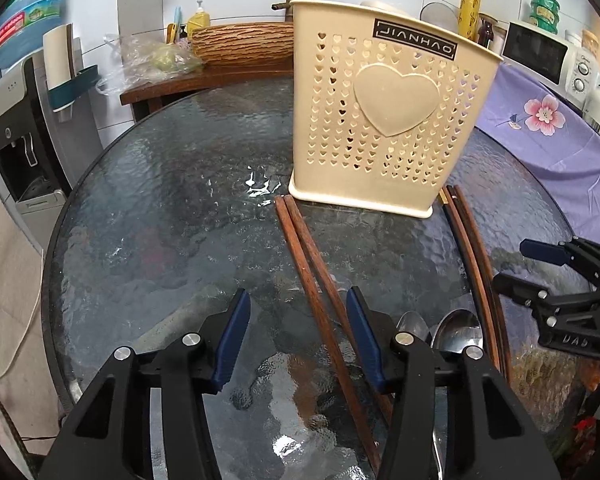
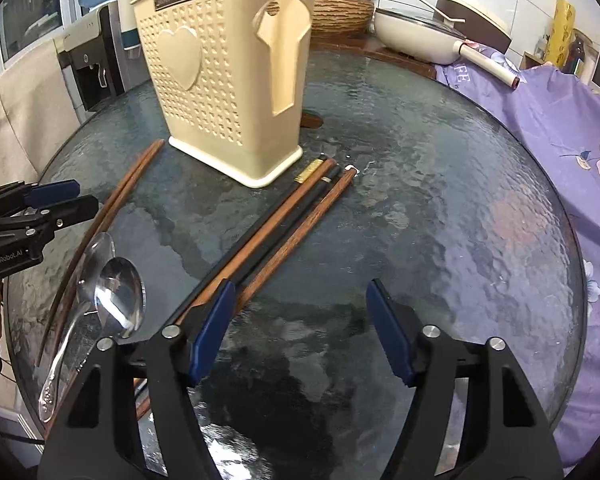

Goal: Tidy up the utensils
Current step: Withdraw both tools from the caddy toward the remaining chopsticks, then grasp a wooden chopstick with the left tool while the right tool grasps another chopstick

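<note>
1. The left gripper is spread over the brown chopstick pair on the glass table, gripping nothing; closing off-centre could scatter them.
2. The right gripper, spread and empty, sits beside the dark chopsticks below the utensil holder; it could nudge the spoons near the table's edge.

Left gripper, right gripper: matte black plastic frames, dark blue finger pads, silver round screws; white "GenRobot.AI" lettering on left body
</note>
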